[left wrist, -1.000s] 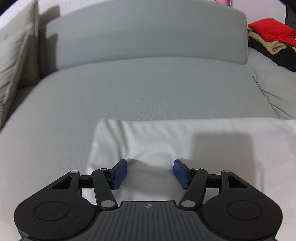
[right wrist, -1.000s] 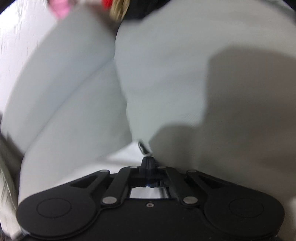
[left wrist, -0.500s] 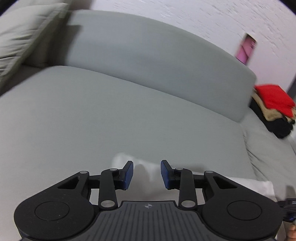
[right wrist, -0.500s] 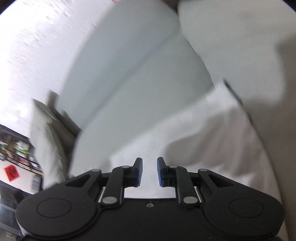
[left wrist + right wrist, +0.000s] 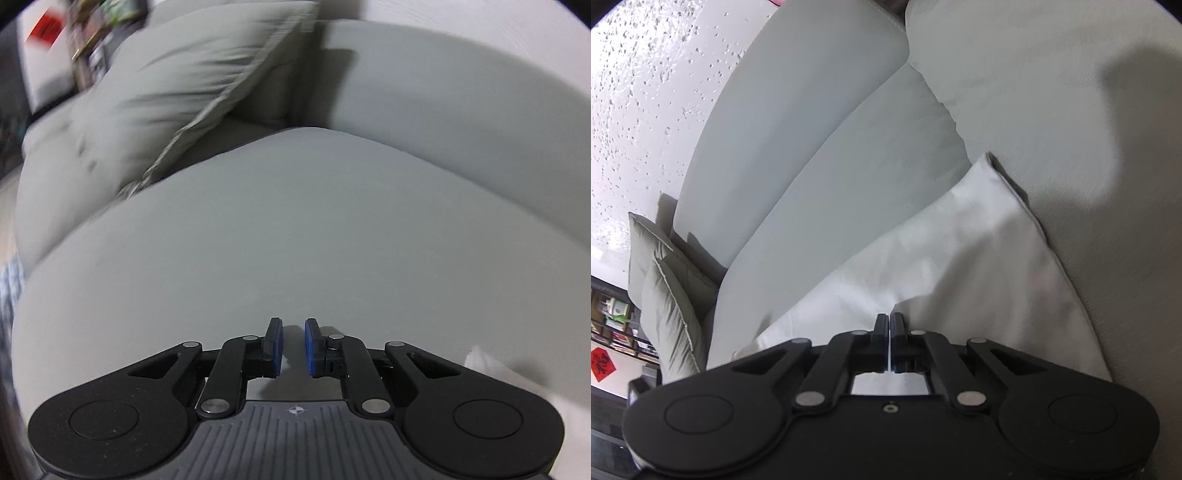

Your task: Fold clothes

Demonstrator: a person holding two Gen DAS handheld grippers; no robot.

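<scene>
Right gripper (image 5: pixel 888 325) is pinching nearly shut, fingers meeting at the white cloth (image 5: pixel 960 266) low in the frame; whether fabric is actually caught, I can't tell. Probably it's picking an edge for a fold. Left gripper (image 5: pixel 293 345) is hovering narrowly open and empty over the sofa (image 5: pixel 295 229), cloth (image 5: pixel 491 365) peeking in lower right, camera tilting toward the cushion (image 5: pixel 177 88) upper left.
</scene>
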